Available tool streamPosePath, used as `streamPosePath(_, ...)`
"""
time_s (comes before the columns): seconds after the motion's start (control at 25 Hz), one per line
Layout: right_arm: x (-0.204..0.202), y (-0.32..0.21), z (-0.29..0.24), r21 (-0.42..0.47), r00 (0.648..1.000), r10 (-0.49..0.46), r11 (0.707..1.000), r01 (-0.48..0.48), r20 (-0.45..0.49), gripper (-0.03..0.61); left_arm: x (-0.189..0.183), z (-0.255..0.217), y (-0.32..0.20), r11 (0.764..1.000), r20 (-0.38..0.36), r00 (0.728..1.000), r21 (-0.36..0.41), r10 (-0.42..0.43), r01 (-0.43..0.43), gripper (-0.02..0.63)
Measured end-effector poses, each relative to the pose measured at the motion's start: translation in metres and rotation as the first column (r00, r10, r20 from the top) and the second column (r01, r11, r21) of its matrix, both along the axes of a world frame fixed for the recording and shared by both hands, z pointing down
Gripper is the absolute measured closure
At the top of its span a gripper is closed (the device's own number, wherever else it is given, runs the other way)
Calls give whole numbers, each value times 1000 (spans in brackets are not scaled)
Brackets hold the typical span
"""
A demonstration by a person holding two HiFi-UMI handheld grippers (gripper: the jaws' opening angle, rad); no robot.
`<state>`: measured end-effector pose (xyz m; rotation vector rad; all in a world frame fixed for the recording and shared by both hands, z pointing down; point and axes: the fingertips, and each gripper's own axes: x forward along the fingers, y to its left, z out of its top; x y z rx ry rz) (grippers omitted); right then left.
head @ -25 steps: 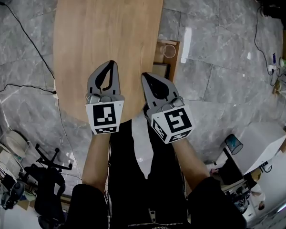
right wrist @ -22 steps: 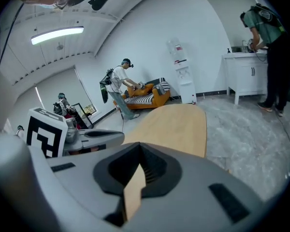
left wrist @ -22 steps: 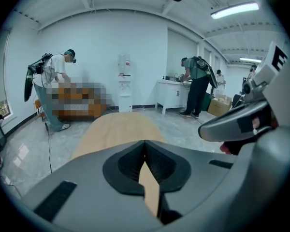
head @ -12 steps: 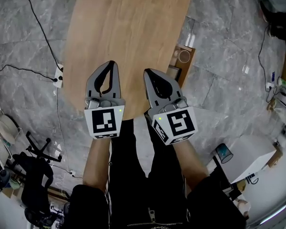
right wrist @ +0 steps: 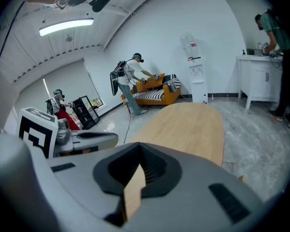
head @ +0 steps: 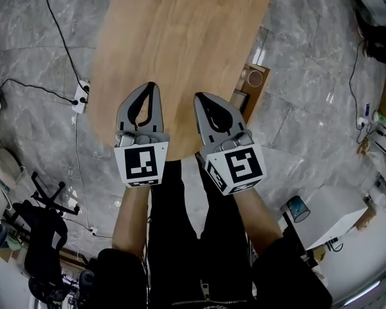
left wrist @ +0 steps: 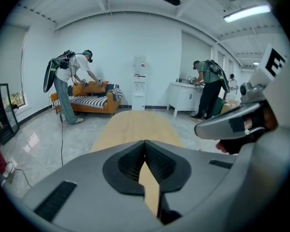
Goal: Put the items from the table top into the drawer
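- Both tongs hover side by side over the near end of the table [head: 180, 37], each held by a bare forearm above black clothing.
- Closed tip to tip, the left tongs [head: 152, 85] grip nothing. Its own camera shows only the wooden tabletop through the hollow behind the tips.
- Equally closed and empty, the right tongs [head: 198, 97] lean slightly leftward, just inside the table's right edge.
- Each carries a marker cube at its near end, facing up toward the head camera.
- Jutting from the table's right side is the drawer [head: 246, 89], beyond the right tongs and well clear of them.
- Inside it sits a round clear cup [head: 253, 78]. Nearer lies a dark square thing [head: 239, 100], too small to identify.
- Grey marble floor [head: 309, 127] surrounds the table, and a power strip [head: 81, 96] lies on it to the left.
- An office chair [head: 42, 237] stands at lower left and a white cabinet [head: 331, 214] at lower right.
- Seen along the left tongs, the table stretches toward an orange sofa [left wrist: 87, 101], where a person [left wrist: 70, 81] bends over.
- A water dispenser [left wrist: 139, 83] stands against the far wall, and a second person [left wrist: 208, 88] works at a white counter [left wrist: 183, 98] to its right.
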<state>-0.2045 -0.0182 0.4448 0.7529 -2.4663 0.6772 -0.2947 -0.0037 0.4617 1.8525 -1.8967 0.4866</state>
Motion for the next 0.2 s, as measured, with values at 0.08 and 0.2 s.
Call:
streamPosePath(0.08, 0, 1, 1, -2, 1000, 0, 1000, 0, -2, 571, -1, 1, 1, 1000, -3, 1000, -2, -3, 3, 600)
streamPosePath(0.2, -2, 4, 1, -1, 1000, -5, 1000, 5, -3, 571, -3, 2, 4, 1000, -9, 1000, -4, -8, 8, 600)
